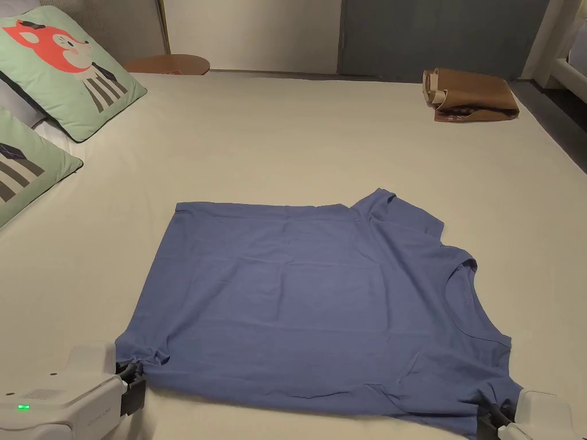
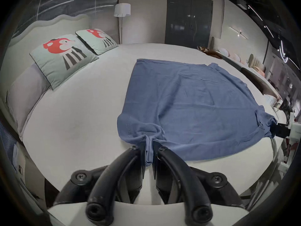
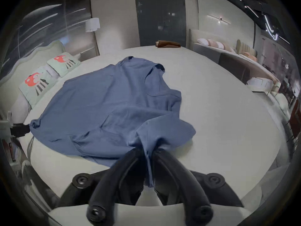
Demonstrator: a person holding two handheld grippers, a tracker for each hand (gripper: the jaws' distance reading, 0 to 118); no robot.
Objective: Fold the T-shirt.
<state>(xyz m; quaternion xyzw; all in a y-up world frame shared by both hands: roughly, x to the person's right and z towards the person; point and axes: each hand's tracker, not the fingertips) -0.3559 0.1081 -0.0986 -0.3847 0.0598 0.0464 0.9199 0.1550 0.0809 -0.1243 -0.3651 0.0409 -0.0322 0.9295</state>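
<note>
One blue cotton T-shirt [image 1: 309, 298] lies flat on the white bed [image 1: 286, 132].
The left gripper [image 2: 149, 149] and right gripper [image 3: 149, 151] have black fingers clamped on its two near corners; two green fox cushions [image 1: 63, 63] lie at the left.

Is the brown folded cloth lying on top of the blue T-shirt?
No: the brown folded cloth lies at the bed's far corner, apart from the blue T-shirt.
</note>
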